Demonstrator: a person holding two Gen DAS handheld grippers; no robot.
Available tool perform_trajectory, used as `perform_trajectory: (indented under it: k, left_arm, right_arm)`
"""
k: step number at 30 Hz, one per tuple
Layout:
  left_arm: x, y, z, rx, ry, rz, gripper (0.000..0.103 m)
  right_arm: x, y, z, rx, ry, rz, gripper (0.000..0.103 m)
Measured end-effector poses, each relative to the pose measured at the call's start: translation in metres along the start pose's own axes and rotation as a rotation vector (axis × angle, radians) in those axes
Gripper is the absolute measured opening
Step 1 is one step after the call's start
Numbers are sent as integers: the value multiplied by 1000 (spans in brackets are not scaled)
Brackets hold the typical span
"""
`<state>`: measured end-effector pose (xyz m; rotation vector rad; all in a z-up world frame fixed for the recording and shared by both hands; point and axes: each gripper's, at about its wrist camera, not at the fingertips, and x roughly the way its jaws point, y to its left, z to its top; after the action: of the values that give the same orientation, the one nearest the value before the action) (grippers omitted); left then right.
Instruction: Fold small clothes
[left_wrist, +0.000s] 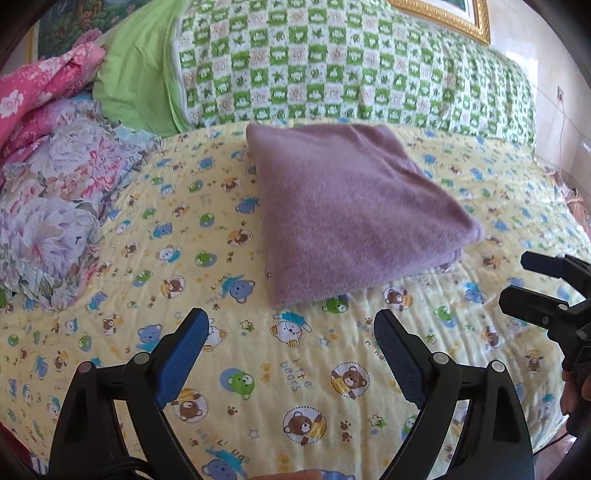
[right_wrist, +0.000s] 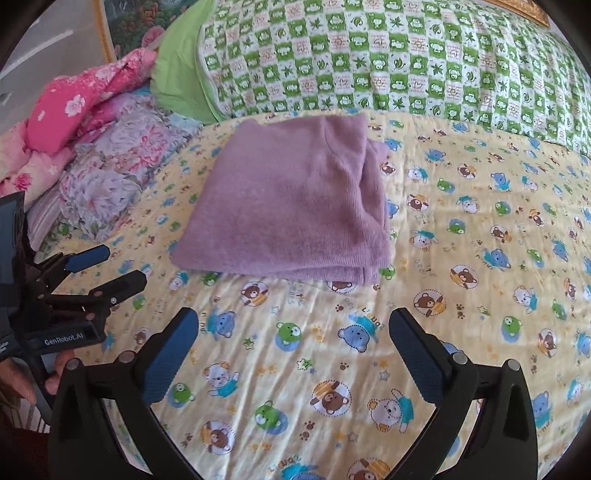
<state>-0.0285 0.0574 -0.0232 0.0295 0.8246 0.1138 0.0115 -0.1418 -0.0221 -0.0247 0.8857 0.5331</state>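
the purple garment (left_wrist: 354, 206) lies folded on the bed (left_wrist: 258, 369), on the bear-print sheet just short of the green checked pillow (left_wrist: 351, 62). left hand-held gripper (left_wrist: 291, 354) wide and empty, right hand-held gripper (right_wrist: 291, 354) wide and empty too, both short of the cloth. the risk, as i judge it: a finger dragging through the stacked layers would pull the fold open, or a pinch could catch the sheet along with it. the right wrist view shows the layered edges on the garment's right side; the left wrist view shows only a smooth top and a gold picture frame (left_wrist: 450, 18).
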Motion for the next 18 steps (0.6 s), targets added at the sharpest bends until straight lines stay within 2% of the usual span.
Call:
perform_trajectory:
  k: [5, 18]
  left_arm:
    - [14, 2, 1, -21, 22, 11, 92]
    - [8, 4, 6, -34, 7, 22, 94]
  right_arm:
    - [13, 1, 0, -12, 3, -7, 103]
    - [32, 1, 4, -15, 13, 14, 103]
